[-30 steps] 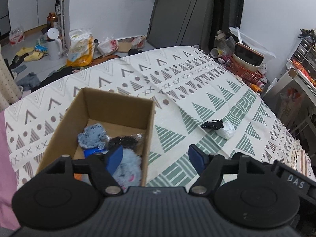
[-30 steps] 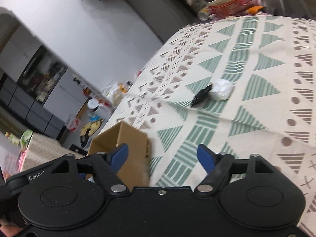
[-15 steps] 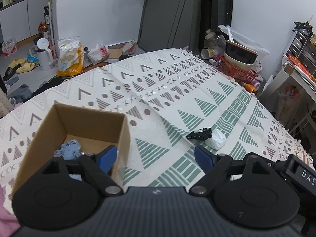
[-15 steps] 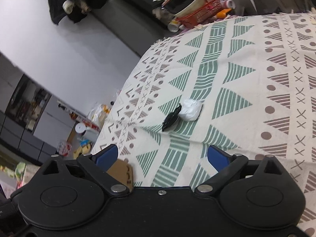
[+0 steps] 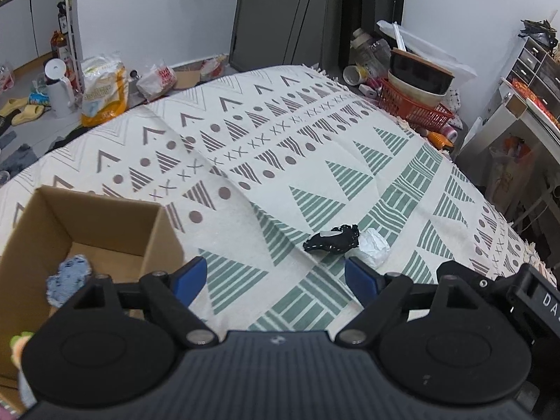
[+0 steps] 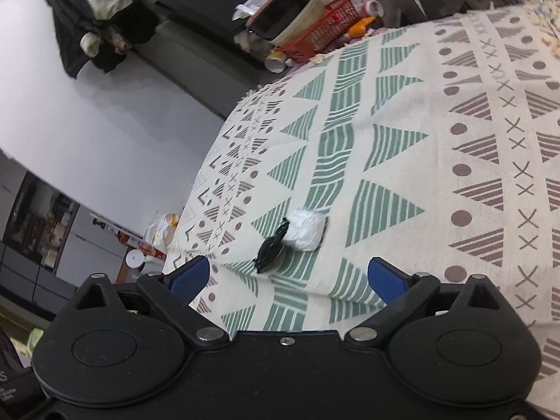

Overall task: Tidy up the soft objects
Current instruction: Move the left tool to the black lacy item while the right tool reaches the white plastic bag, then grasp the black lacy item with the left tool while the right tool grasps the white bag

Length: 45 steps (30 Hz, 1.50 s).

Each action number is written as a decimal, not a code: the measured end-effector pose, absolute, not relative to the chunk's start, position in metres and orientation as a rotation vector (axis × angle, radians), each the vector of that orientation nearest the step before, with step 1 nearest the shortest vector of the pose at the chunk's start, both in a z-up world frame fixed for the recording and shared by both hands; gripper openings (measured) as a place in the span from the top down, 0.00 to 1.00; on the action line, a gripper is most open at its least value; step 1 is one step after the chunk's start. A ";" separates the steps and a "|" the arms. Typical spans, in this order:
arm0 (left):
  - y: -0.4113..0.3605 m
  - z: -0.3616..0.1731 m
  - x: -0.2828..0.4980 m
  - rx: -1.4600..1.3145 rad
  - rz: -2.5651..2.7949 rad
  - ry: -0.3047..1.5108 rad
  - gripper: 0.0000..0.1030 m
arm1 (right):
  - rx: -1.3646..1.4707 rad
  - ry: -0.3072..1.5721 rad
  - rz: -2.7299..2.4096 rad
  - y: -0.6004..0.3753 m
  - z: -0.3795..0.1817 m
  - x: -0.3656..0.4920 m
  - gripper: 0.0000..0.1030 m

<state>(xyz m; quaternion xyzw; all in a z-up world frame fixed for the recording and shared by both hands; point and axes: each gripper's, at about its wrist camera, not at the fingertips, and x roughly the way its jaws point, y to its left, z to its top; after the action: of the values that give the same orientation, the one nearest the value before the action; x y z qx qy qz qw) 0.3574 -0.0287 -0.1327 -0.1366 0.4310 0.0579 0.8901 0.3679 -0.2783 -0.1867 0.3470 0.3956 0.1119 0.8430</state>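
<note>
A black soft item (image 5: pixel 332 241) and a white crumpled ball (image 5: pixel 371 246) lie touching on the patterned bedspread (image 5: pixel 280 147). They also show in the right wrist view, black item (image 6: pixel 269 252) and white ball (image 6: pixel 304 230). A cardboard box (image 5: pixel 105 217) stands at the left and holds a blue fuzzy toy (image 5: pixel 68 278). My left gripper (image 5: pixel 276 276) is open and empty, above the spread between box and items. My right gripper (image 6: pixel 288 274) is open and empty, just short of the two items.
A red basket (image 5: pixel 413 108) with bowls stands past the bed's far right edge. Bags, a white kettle and slippers lie on the floor (image 5: pixel 35 105) at far left. A white shelf unit (image 5: pixel 518 122) stands at right.
My left gripper has moved right, away from over the box, so the box sits further left. My right gripper has swung toward the black and white items, and its jaws have widened.
</note>
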 end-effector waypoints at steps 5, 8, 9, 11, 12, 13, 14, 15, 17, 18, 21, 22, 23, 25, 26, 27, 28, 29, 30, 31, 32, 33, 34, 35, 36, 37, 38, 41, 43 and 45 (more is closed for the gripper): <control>-0.034 -0.142 0.375 -0.296 0.115 0.900 0.18 | 0.781 0.863 0.231 -0.281 -0.204 0.384 0.15; -0.036 -0.150 0.387 -0.307 0.107 0.915 0.18 | 0.812 0.885 0.236 -0.281 -0.215 0.393 0.22; -0.037 -0.152 0.391 -0.312 0.105 0.919 0.18 | 0.825 0.891 0.240 -0.281 -0.219 0.397 0.25; -0.039 -0.157 0.399 -0.317 0.094 0.923 0.18 | 0.850 0.897 0.238 -0.281 -0.225 0.404 0.26; -0.040 -0.160 0.405 -0.316 0.085 0.928 0.18 | 0.863 0.900 0.230 -0.283 -0.228 0.406 0.26; -0.042 -0.163 0.409 -0.315 0.080 0.932 0.18 | 0.877 0.902 0.222 -0.284 -0.231 0.410 0.27; -0.044 -0.165 0.413 -0.313 0.075 0.937 0.18 | 0.892 0.905 0.213 -0.286 -0.234 0.413 0.27; -0.045 -0.168 0.417 -0.310 0.071 0.942 0.18 | 0.909 0.906 0.208 -0.288 -0.238 0.415 0.28; -0.047 -0.175 0.425 -0.310 0.059 0.957 0.18 | 0.945 0.914 0.196 -0.290 -0.245 0.421 0.28; -0.047 -0.178 0.428 -0.313 0.055 0.966 0.18 | 0.954 0.917 0.192 -0.290 -0.248 0.424 0.28; -0.048 -0.189 0.440 -0.329 0.052 0.989 0.18 | 0.967 0.917 0.202 -0.286 -0.253 0.432 0.28; -0.049 -0.191 0.443 -0.330 0.048 0.994 0.18 | 0.969 0.915 0.206 -0.284 -0.254 0.435 0.28; -0.051 -0.194 0.447 -0.330 0.043 1.000 0.18 | 0.974 0.914 0.211 -0.282 -0.255 0.437 0.28; -0.052 -0.199 0.454 -0.338 0.034 1.015 0.18 | 0.992 0.916 0.218 -0.279 -0.259 0.442 0.29; -0.052 -0.201 0.457 -0.348 0.030 1.023 0.18 | 1.003 0.920 0.220 -0.278 -0.261 0.444 0.31; -0.052 -0.204 0.460 -0.361 0.023 1.030 0.18 | 1.009 0.926 0.222 -0.276 -0.263 0.446 0.33; -0.052 -0.206 0.463 -0.376 0.018 1.039 0.19 | 1.015 0.934 0.226 -0.273 -0.265 0.448 0.35; -0.051 -0.209 0.466 -0.386 0.025 1.052 0.20 | 1.027 0.937 0.228 -0.272 -0.268 0.450 0.38; -0.051 -0.212 0.469 -0.394 0.027 1.066 0.20 | 1.044 0.943 0.228 -0.272 -0.271 0.451 0.43; -0.050 -0.215 0.471 -0.406 0.021 1.079 0.21 | 1.062 0.950 0.225 -0.273 -0.275 0.452 0.45; -0.050 -0.219 0.473 -0.424 0.019 1.096 0.21 | 1.077 0.955 0.220 -0.274 -0.278 0.453 0.50; -0.049 -0.223 0.474 -0.444 0.021 1.109 0.21 | 1.087 0.959 0.216 -0.275 -0.281 0.453 0.57; -0.048 -0.226 0.475 -0.456 0.025 1.117 0.21 | 1.094 0.965 0.209 -0.275 -0.284 0.453 0.59; -0.047 -0.228 0.475 -0.461 0.028 1.121 0.21 | 1.096 0.970 0.205 -0.275 -0.286 0.453 0.61; -0.046 -0.230 0.475 -0.467 0.030 1.120 0.22 | 1.092 0.970 0.207 -0.274 -0.287 0.453 0.61; -0.045 -0.231 0.475 -0.475 0.034 1.117 0.23 | 1.083 0.970 0.209 -0.273 -0.286 0.453 0.61; -0.044 -0.231 0.475 -0.478 0.040 1.116 0.27 | 1.069 0.972 0.212 -0.271 -0.285 0.453 0.61; -0.041 -0.230 0.473 -0.467 0.071 1.110 0.51 | 1.014 0.973 0.227 -0.266 -0.281 0.452 0.63; -0.037 -0.229 0.470 -0.451 0.095 1.117 0.62 | 1.003 0.969 0.234 -0.267 -0.278 0.451 0.64; -0.030 -0.226 0.466 -0.487 0.081 1.103 0.73 | 0.987 0.969 0.236 -0.267 -0.273 0.449 0.65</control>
<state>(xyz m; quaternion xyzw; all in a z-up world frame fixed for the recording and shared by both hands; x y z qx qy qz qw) 0.4656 -0.0296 -0.2258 -0.2291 0.5184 0.0379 0.8230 0.4495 -0.2665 -0.2732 0.4540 0.4455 0.1084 0.7640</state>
